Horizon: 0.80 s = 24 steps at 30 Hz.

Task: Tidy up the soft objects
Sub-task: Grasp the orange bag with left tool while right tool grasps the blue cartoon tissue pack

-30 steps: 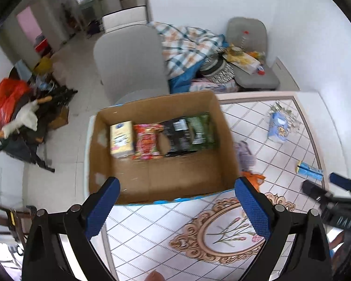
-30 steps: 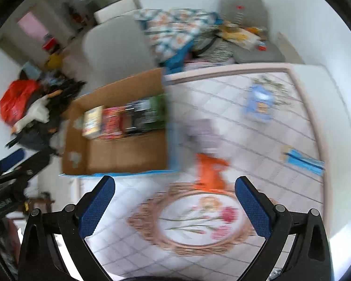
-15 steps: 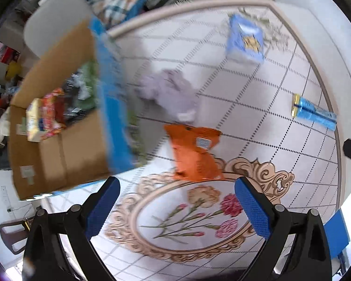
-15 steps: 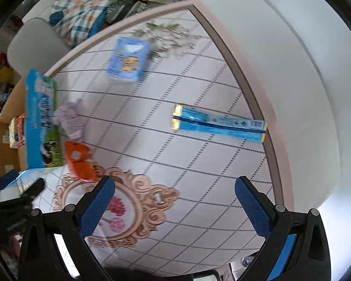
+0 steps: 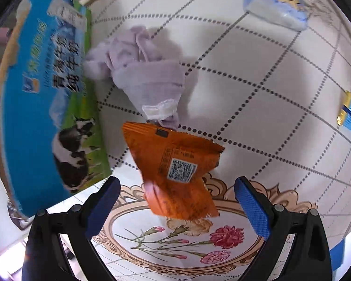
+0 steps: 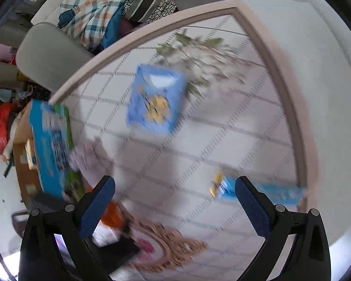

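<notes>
The left claw hangs released over the bench, its blue pads spread wide on either side of an orange snack packet that lies flat on the patterned top. The packet's lower end sits between the pads, though contact cannot be judged. Touching the packet's far edge is a crumpled lilac cloth, which lies just beside the printed blue side of a cardboard box. A light-blue tissue pack rests farther off. The right claw is also released and grasps nothing; its view is blurred, showing the tissue pack and a long blue packet near the bench's edge.
</notes>
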Tool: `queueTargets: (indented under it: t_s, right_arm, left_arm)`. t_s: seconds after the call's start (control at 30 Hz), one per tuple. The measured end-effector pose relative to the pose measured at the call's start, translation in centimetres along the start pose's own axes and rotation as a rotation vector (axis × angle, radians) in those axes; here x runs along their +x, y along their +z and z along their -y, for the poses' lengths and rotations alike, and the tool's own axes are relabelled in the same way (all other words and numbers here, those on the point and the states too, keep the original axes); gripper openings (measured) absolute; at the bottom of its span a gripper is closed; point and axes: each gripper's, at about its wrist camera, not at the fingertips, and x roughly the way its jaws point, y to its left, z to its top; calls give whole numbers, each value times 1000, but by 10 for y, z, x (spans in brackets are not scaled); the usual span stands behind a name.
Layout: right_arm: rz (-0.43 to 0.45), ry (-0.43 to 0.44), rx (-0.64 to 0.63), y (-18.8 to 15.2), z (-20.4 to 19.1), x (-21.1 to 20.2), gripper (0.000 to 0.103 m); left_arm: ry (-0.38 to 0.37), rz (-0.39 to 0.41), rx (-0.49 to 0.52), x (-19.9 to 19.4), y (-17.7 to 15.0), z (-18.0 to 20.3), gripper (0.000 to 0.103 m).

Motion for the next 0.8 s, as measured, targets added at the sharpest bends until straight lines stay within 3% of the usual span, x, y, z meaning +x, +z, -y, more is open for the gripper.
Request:
queueTargets:
  t_s: [0.03, 0.17, 0.33, 0.47, 0.5, 0.53, 0.57, 0.6, 0.8]
  right_arm:
    - [-12, 4, 13, 13, -3, 8, 103]
    - [-58, -14, 57, 54, -10, 42, 103]
    - [-113, 15, 120, 74, -17, 74, 103]
    - [-143, -15, 131, 79, -24, 92, 103]
    - [-145, -38, 131, 79, -24, 94, 96]
    - [-147, -62, 132, 79, -23, 96, 81]
    - [-154, -80, 135, 79, -22, 98, 78]
    - [-139, -94, 131, 78, -22, 95, 69]
    - [-120, -119, 105, 67, -9, 84, 50]
  left_arm:
    - [-8, -11, -10, 4, 1, 0, 100]
    - [-60, -31, -63, 14, 1, -7, 77]
    - [-130, -31, -102, 11, 1, -11, 52]
    - [-132, -31, -103, 8, 1, -19, 46]
    - [-128, -29, -103, 7, 3, -18, 45]
    - [-122, -27, -102, 6, 5, -17, 45]
    - [-119, -25, -99, 2, 9, -11, 44]
    - [-117, -24, -99, 1, 9, -10, 43]
    - [-123, 5, -90, -13, -1, -4, 41]
